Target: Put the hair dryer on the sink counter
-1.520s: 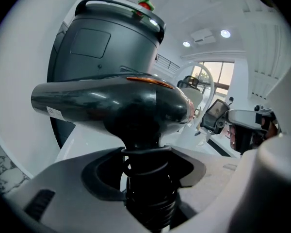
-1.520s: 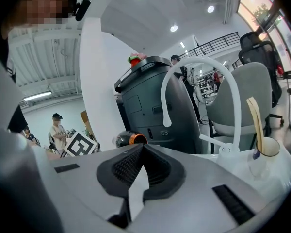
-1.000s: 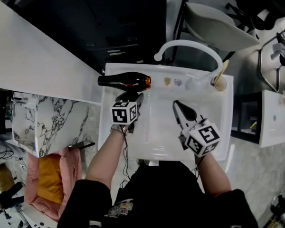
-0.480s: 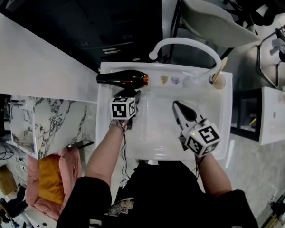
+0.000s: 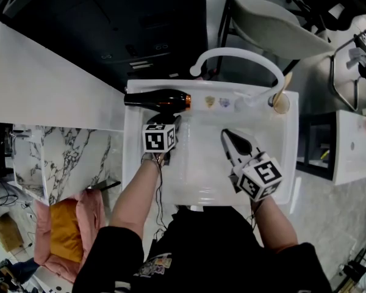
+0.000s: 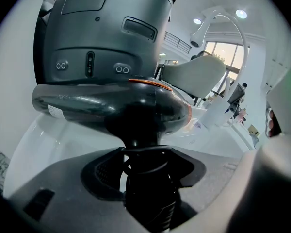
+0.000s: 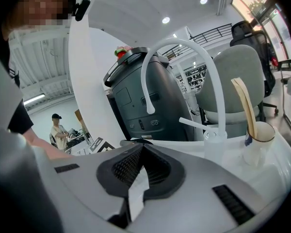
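Black hair dryer (image 5: 157, 100) stretches sideways along the white sink (image 5: 201, 170) back ledge, left of the faucet (image 5: 238, 56). Left gripper (image 5: 170, 121), left of the faucet, pinches the dryer's handle (image 6: 148, 178). Right gripper (image 5: 225, 132), in front of the faucet, has its jaws pressed together, empty.
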### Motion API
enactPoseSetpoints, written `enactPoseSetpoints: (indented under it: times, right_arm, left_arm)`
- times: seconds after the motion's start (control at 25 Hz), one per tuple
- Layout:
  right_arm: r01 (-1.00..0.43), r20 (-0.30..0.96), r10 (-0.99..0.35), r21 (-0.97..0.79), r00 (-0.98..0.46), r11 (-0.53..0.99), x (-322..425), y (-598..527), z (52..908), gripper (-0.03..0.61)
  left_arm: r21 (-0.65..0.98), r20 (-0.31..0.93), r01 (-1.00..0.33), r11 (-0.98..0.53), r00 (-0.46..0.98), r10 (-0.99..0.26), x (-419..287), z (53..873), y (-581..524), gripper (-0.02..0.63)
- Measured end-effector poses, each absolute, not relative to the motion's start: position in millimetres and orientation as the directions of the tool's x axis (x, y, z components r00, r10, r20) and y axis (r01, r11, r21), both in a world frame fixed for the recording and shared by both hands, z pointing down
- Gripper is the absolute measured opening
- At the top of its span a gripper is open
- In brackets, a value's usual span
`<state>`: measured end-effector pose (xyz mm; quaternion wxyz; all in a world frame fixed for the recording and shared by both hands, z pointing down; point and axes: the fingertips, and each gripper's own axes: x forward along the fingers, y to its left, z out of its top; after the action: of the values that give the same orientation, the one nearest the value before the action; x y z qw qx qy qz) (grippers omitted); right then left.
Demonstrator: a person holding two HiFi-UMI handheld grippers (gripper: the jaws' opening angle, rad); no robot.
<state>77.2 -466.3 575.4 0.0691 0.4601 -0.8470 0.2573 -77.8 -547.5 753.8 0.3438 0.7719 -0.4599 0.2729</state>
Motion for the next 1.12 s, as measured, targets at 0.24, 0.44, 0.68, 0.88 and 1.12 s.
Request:
enactPoseSetpoints:
  times: [0.24,0.44,0.68,0.88,1.12]
  right_arm:
    - [-0.811,0.356,-0.737,-0.375,-0.574,0.449,70,-465,575,-0.002]
    - [-0.809,0.353,-0.737,-0.374,-0.576,0.453,66,-463,572,-0.002]
    - [-0.813,0.348,-0.745,-0.372,-0.569,0.447,70,-458,569,-0.002]
    - [-0.811,0.338,-0.748,-0.371,-0.571,0.452,65,-454,562,-0.002]
    - [-0.805,0.317,-0.751,-0.364,-0.580,0.468,54,-443,555,-0.002]
  left_arm:
    - [0.279,0.734,-0.893,-0.353,0.435,-0.521,-78,754,-548,0.253]
    - [0.229,0.720,-0.893,-0.387,0.423,-0.549,-80,749,-552,0.273]
    - [0.194,0.703,-0.892,-0.408,0.417,-0.577,-81,740,-549,0.295]
    - [0.187,0.685,-0.893,-0.411,0.418,-0.597,-87,727,-541,0.298]
    - [0.186,0.634,-0.890,-0.416,0.432,-0.642,-100,695,-524,0.298]
